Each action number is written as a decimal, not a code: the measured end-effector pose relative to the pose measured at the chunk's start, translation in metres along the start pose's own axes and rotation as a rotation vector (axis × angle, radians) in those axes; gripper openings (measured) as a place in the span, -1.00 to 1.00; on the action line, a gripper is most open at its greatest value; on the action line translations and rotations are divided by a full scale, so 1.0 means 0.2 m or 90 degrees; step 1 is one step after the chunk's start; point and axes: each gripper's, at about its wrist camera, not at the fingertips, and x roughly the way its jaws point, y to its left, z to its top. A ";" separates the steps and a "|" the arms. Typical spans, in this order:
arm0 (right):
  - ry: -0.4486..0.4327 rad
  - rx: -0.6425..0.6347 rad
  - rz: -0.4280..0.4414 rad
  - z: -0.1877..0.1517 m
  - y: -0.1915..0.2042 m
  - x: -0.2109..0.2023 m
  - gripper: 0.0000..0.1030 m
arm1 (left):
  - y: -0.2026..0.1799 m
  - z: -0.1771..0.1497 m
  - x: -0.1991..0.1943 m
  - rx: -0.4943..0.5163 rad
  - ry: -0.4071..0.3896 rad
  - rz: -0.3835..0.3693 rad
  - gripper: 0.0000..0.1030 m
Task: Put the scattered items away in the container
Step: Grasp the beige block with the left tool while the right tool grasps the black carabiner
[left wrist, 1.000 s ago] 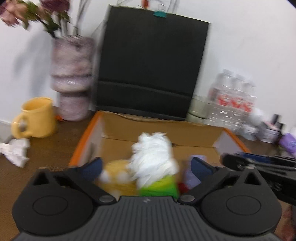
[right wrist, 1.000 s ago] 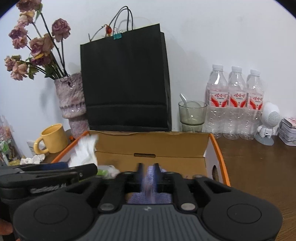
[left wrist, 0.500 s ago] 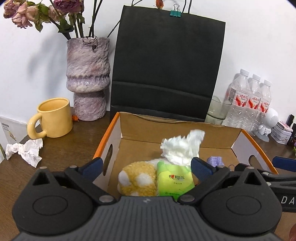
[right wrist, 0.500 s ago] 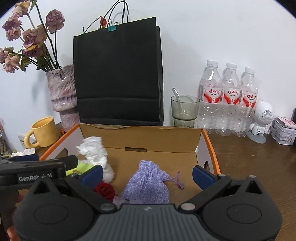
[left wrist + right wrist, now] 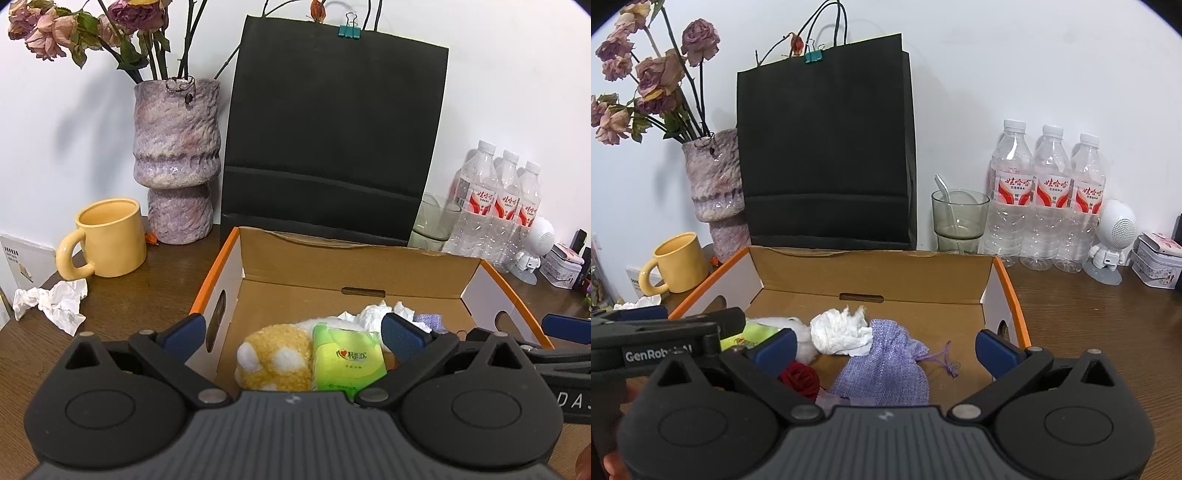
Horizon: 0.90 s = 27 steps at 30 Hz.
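Over the near edge of the cardboard box (image 5: 871,273) both tools hang spread wide with nothing between their pads: the right tool (image 5: 884,347) above the lilac drawstring pouch (image 5: 886,373), the left tool (image 5: 291,332) above the green tissue pack (image 5: 347,360) and the yellow plush toy (image 5: 273,363). Inside the box there also lie a white tissue wad (image 5: 842,330) and a red fabric rose (image 5: 799,380), so most of the loose things are already in the container.

The two tools sit close, side by side, the left one's arm crossing the lower left of the right wrist view; a careless swing of either could knock them together or catch the box's orange-edged side wall (image 5: 1008,291) and shove it.

Out on the desk (image 5: 122,295), a crumpled paper (image 5: 51,302) lies well apart from the box, just beside the yellow mug (image 5: 110,242), and looks like what is left. Reaching for it risks bumping the mug, or the purple vase (image 5: 177,158) of dried flowers behind it. The paper is light and springy; a shallow pinch could let it slip.
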 end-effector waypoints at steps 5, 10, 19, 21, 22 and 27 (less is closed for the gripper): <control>-0.004 -0.001 -0.001 0.00 0.00 -0.04 1.00 | 0.04 0.00 -0.07 -0.002 -0.010 -0.006 1.00; -0.035 0.004 0.005 -0.02 -0.03 -0.20 1.00 | 0.14 -0.03 -0.22 0.009 -0.031 -0.016 1.00; -0.027 -0.032 -0.024 -0.21 -0.05 -0.43 1.00 | 0.38 -0.18 -0.42 0.011 -0.015 0.021 1.00; -0.013 -0.035 -0.033 -0.27 -0.06 -0.45 1.00 | 0.42 -0.22 -0.44 0.011 -0.007 0.028 1.00; -0.005 -0.034 -0.036 -0.30 -0.07 -0.46 1.00 | 0.44 -0.25 -0.44 0.010 0.000 0.031 1.00; 0.029 -0.022 -0.048 -0.45 -0.11 -0.47 0.98 | 0.49 -0.37 -0.42 0.014 0.038 0.041 1.00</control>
